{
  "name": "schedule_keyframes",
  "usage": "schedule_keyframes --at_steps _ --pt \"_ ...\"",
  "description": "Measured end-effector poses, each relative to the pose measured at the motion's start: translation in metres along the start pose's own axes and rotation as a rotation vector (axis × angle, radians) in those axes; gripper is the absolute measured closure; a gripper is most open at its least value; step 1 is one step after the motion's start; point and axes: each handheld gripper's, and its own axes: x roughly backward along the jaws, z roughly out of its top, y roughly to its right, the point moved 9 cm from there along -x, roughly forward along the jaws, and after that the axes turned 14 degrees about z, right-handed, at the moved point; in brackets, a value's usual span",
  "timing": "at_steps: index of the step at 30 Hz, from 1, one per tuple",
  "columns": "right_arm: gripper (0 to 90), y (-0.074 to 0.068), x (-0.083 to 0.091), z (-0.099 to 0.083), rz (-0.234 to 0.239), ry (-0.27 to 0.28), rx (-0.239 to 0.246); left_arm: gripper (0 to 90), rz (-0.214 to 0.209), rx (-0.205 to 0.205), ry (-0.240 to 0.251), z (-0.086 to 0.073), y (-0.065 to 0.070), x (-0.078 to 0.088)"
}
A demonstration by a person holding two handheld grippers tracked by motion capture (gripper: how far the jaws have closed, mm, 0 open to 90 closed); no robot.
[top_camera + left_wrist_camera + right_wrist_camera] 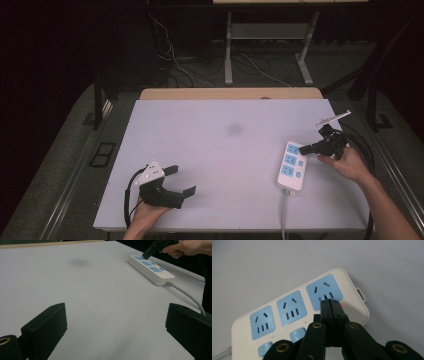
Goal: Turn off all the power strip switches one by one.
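Table: a white rectangular tabletop [220, 150] with a faint grey smudge [234, 129] near its middle and a strip of pale wood along its far edge.
Power strip: a white plastic power strip [291, 166] with three blue socket faces lies flat near the table's right side, its length running roughly front to back; a grey cord [285, 212] leaves its near end toward the table's front edge.
Buttons: small blue buttons [297, 334] sit beside the sockets, and a tiny red light [342, 305] glows next to the far socket.
Right gripper: the black right gripper [303, 149], held in the person's right hand [350, 164], points down at the strip's far end; its jaws are pressed together with nothing between them, and their tips rest at the edge of the far socket [324, 291], by the red light.
Left gripper: the black left gripper [181, 180] rests low over the table's front left part in the left hand [145, 212], jaws spread wide and empty, well apart from the strip.
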Motion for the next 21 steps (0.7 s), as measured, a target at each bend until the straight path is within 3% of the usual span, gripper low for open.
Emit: schedule_keyframes --at_steps 14,19,21 --pt "90.0 -0.0003 0.0005 -0.0003 -0.004 0.008 0.013 2.2 0.001 0.004 0.000 -0.0001 -0.0011 -0.0005" --pt "90.0 -0.0020 0.0022 0.0015 0.025 0.033 -0.005 2.2 0.002 0.012 0.000 -0.0002 -0.0026 -0.0003" --pt "90.0 -0.0010 0.0035 0.0024 0.003 0.034 -0.005 2.2 0.002 0.009 -0.001 -0.0002 -0.0033 -0.0007"
